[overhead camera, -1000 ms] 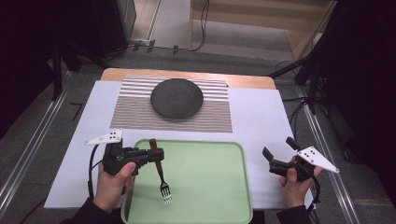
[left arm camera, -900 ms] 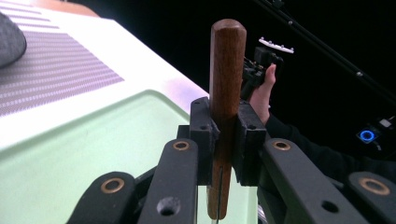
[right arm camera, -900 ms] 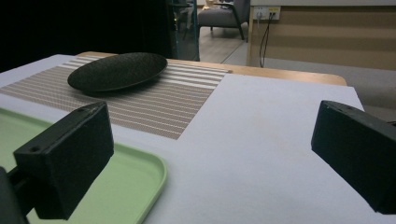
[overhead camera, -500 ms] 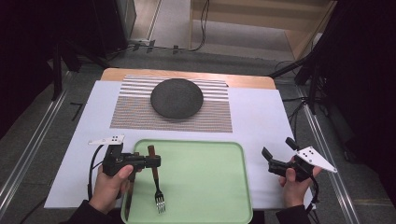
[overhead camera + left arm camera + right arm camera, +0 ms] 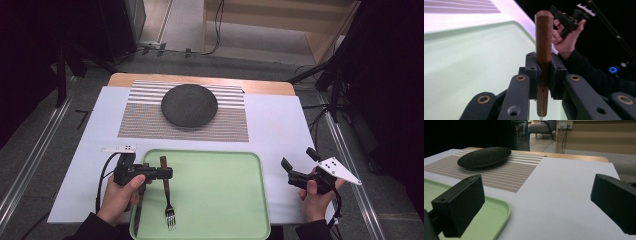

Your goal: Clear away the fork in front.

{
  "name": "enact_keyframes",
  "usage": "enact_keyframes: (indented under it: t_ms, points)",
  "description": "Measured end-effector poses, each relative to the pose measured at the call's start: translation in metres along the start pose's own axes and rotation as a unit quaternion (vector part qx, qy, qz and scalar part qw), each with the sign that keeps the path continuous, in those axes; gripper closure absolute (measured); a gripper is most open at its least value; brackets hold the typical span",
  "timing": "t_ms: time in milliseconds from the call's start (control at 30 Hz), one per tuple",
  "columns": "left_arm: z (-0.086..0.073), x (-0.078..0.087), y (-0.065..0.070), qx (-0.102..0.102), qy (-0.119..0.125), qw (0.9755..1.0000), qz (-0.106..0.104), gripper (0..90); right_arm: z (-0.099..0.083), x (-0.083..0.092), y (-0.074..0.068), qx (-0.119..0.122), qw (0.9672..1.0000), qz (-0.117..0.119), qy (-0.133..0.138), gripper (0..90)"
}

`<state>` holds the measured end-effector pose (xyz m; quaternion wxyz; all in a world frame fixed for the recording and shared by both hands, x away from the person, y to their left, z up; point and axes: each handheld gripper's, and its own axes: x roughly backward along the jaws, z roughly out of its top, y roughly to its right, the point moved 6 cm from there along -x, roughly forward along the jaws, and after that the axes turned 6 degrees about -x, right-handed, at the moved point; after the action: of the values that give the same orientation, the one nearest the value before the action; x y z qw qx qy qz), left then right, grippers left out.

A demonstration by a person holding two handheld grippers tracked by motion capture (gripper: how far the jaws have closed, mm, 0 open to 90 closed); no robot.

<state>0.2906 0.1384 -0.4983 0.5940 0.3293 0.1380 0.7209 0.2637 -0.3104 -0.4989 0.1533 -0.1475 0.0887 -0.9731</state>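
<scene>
Left gripper [image 5: 543, 75] pinches fork [image 5: 167, 192] handle (tines in high view); right gripper [image 5: 536, 205] spread.

From my seat, the high view is evenly lit from above: the white rectangular table cover [image 5: 280, 130] reads bright while the surrounding floor falls into darkness. My left gripper view blurs the near black jaws and washes the pale green plastic tray [image 5: 474, 57] pinkish-white at its far rim. The right gripper view's jaws are soft too.
</scene>
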Motion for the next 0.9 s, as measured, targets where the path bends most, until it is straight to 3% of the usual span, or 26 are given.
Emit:
enact_keyframes:
  t_ms: [167, 267, 333, 400, 567, 800, 867, 900]
  points:
    - [-0.002, -0.001, -0.006, -0.017, -0.013, 0.9984, 0.052, 76.0, -0.001, 0.0, 0.0, -0.003, 1.0, 0.001, -0.002, 0.0]
    - [-0.004, -0.002, -0.009, -0.032, -0.025, 0.9955, 0.086, 73.4, -0.001, 0.0, 0.0, -0.005, 1.0, 0.001, -0.002, 0.0]
    - [-0.006, -0.003, -0.011, -0.045, -0.039, 0.9916, 0.115, 70.6, -0.001, 0.0, 0.0, -0.004, 1.0, 0.001, -0.003, 0.0]
    - [-0.007, -0.003, -0.012, -0.054, -0.051, 0.9884, 0.133, 68.6, -0.001, 0.0, 0.0, -0.004, 1.0, 0.0, -0.003, 0.0]
    - [-0.011, -0.004, -0.017, -0.069, -0.081, 0.9775, 0.182, 62.6, -0.002, 0.0, 0.001, -0.006, 1.0, -0.001, -0.004, 0.0]
    - [-0.017, -0.007, -0.024, -0.076, -0.119, 0.9645, 0.223, 51.8, -0.003, -0.001, 0.002, -0.01, 0.9999, -0.001, -0.004, 0.0]
    - [-0.019, -0.008, -0.024, -0.075, -0.122, 0.9629, 0.229, 51.1, -0.003, -0.001, 0.003, -0.011, 0.9999, 0.0, -0.005, 0.0]
    - [-0.019, -0.008, -0.025, -0.075, -0.125, 0.9609, 0.236, 51.0, -0.003, -0.001, 0.003, -0.009, 0.9999, 0.0, -0.004, 0.0]
